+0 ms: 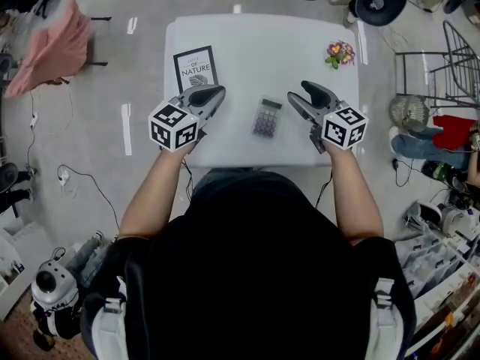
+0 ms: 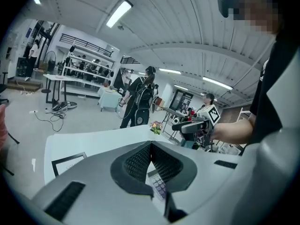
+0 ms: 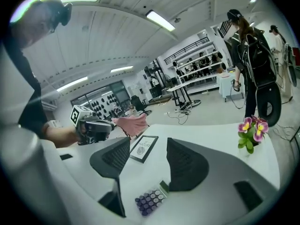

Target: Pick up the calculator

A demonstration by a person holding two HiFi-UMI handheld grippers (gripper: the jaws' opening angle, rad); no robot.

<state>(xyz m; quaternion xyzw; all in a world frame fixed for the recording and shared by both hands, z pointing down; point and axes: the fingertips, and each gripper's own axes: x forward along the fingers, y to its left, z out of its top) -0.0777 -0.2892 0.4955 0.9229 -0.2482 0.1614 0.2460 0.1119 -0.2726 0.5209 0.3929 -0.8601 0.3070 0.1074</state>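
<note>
1. Head view. The calculator (image 1: 266,117) lies flat on the table (image 1: 247,43), close to the middle of the near edge. Its long axis runs from near edge to far edge, display end farther. The left gripper (image 1: 216,94) stands on its left-edge side and the right gripper (image 1: 300,96) on its right-edge side. Neither touches it, and the right tips are somewhat nearer.
2. Left gripper view. The left gripper (image 2: 151,146) has its jaws closed pad against pad, with nothing between them. The calculator (image 2: 158,185) shows only as a sliver of keys below the meeting pads.
3. Right gripper view. The right gripper (image 3: 149,146) has its jaws standing well apart and the gap is empty. The calculator (image 3: 149,200) lies on the table beneath the gap, skewed, with its display end by the right-hand jaw. Judgement: the right gripper is the better placed. It would likely have to sink and square up so that its jaws straddle the narrow sides.
</note>
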